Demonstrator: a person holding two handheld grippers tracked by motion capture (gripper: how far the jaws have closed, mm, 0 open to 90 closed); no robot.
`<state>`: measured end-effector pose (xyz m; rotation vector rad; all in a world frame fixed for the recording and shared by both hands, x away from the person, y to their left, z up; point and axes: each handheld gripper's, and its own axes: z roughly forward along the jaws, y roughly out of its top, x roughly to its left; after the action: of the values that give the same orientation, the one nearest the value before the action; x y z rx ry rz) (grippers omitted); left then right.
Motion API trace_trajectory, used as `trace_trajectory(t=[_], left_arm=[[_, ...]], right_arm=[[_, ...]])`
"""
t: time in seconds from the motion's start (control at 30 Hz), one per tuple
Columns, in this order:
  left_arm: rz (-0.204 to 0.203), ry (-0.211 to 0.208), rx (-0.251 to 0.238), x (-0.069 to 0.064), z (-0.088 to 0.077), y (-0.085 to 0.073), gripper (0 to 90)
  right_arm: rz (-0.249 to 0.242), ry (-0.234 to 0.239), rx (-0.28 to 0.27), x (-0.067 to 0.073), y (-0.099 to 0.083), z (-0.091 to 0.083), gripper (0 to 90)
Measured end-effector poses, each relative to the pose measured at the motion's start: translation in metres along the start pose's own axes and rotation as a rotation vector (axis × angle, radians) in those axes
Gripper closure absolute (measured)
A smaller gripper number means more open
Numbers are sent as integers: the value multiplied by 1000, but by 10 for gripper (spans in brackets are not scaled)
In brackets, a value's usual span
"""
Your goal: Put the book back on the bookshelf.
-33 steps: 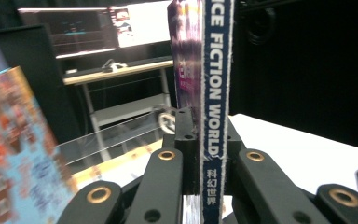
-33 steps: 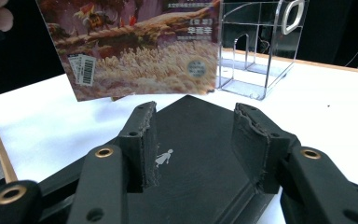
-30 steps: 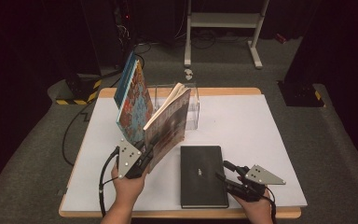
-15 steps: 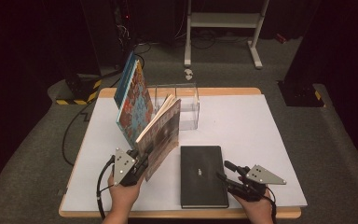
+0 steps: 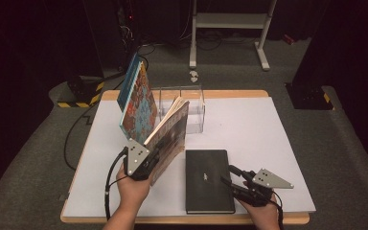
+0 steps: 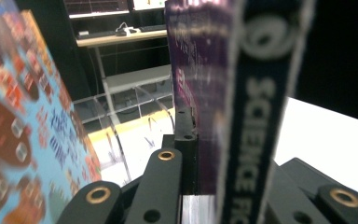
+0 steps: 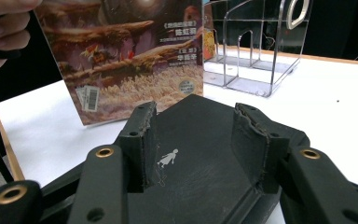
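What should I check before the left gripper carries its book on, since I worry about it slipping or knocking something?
1. Grip: the left gripper is shut on the spine end of the science fiction book: ok.
2. Book closed: its pages fan open at the top: not ok.
3. Clearance on its left: the colourful book leans very close beside it; touching or not: cannot tell.
4. Clear acrylic rack: stands upright behind the held book, slots free: ok.
5. Right gripper: rests at the black notebook, jaws parted over its cover, not pressing: ok.
6. Notebook lies flat on the table, away from the held book: ok.
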<state>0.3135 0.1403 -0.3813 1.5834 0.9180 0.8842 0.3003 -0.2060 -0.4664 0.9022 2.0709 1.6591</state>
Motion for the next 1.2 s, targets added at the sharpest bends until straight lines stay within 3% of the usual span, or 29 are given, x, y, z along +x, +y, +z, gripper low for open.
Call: trace_trajectory(t=[0.13, 0.43, 0.63, 0.87, 1.0, 1.2], left_arm=[[-32, 37, 5, 6, 12, 10, 836], [-58, 186, -7, 15, 27, 21, 835], [-65, 208, -22, 14, 50, 30, 835], [-32, 271, -23, 17, 79, 40, 835], [-58, 291, -37, 25, 90, 45, 835], [-62, 320, -37, 33, 116, 44, 835]], right_arm=[[-1, 5, -3, 0, 0, -1, 501], [-1, 14, -24, -2, 4, -5, 502], [-3, 14, -29, -2, 5, -7, 502], [3, 14, -35, -4, 5, -9, 502], [5, 17, -37, -5, 6, -10, 502], [10, 18, -41, -5, 6, -10, 502]])
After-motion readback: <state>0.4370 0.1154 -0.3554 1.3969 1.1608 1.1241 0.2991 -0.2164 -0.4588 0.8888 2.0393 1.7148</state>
